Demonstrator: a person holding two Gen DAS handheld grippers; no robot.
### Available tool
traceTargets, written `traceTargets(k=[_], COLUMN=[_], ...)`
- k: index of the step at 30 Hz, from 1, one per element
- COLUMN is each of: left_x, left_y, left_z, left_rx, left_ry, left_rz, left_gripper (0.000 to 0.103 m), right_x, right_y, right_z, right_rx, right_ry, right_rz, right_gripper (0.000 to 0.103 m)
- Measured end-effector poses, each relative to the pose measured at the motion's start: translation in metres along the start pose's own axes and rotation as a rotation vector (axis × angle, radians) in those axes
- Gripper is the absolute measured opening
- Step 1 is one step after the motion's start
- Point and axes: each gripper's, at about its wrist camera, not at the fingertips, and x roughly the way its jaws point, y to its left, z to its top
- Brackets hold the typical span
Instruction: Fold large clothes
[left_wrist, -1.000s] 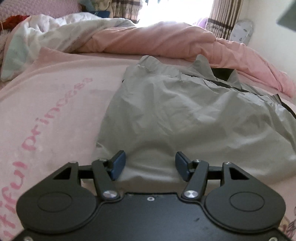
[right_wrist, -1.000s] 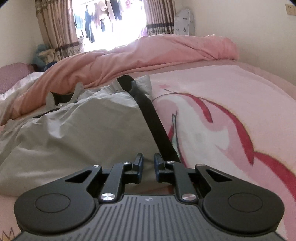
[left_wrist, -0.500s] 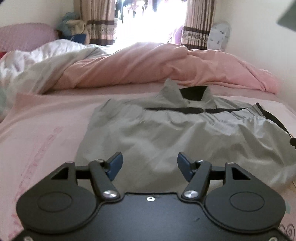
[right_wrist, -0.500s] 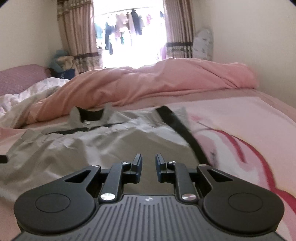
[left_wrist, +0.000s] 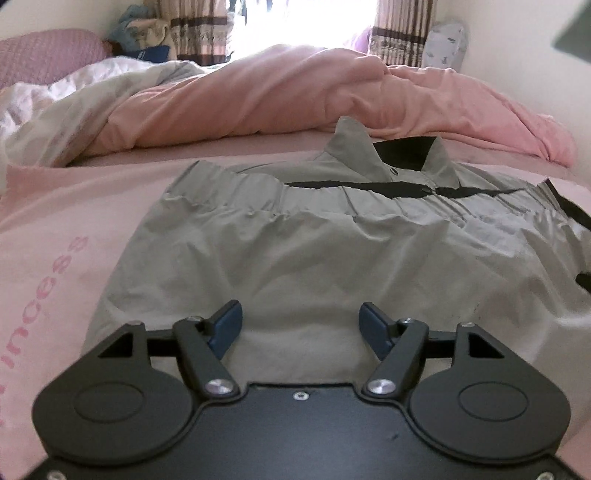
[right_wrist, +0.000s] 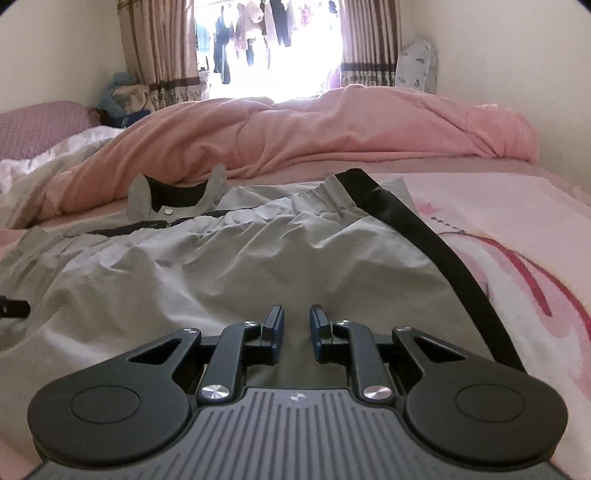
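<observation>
The grey jacket (left_wrist: 295, 258) is showing as thin, matt woven cloth, creased all over, with a smoother black trim band (right_wrist: 436, 251) running along one edge. The pink bedsheet (left_wrist: 55, 229) is looking soft and slightly fuzzy, and the pink duvet (right_wrist: 332, 136) is lying as plush, matt fabric. The left gripper (left_wrist: 300, 325) and right gripper (right_wrist: 297, 328) are appearing as matt black plastic with shiny metal screws and blue rubbery pads (left_wrist: 225, 325).

def someone's bedroom at home, a bed w/ a pink printed sheet (right_wrist: 517, 229), a bunched-up pink duvet (right_wrist: 332, 133) across the far end, striped curtains (right_wrist: 162, 48) by a bright window, and laundry (right_wrist: 258, 33) hanging on a line outside.
</observation>
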Motion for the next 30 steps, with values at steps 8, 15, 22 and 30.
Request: traceTargets(k=[8,15,22,30], left_x=[-0.007,0.012,0.026,0.028], left_y=[-0.019,-0.061,-0.052,0.015], left_z=[0.033,0.029,0.023,0.024], left_rx=[0.030,0.031,0.081,0.035], left_ry=[-0.073,-0.040,-0.014,-0.010], left_rz=[-0.055,-0.132,-0.033,0.059], left_gripper=[0.071,0.071,0.078,0.078], right_x=[-0.003,0.018,0.030,0.031], right_y=[0.025,0.077,0.052,-0.033], right_z=[0.029,0.029,0.028,0.034], right_rx=[-0.018,-0.050,-0.092,-0.002], right_ry=[-0.084,-0.041,-0.004,0.001], right_rz=[0.134,0.246,0.132,-0.024], right_gripper=[0.023,0.023,0.008,0.010])
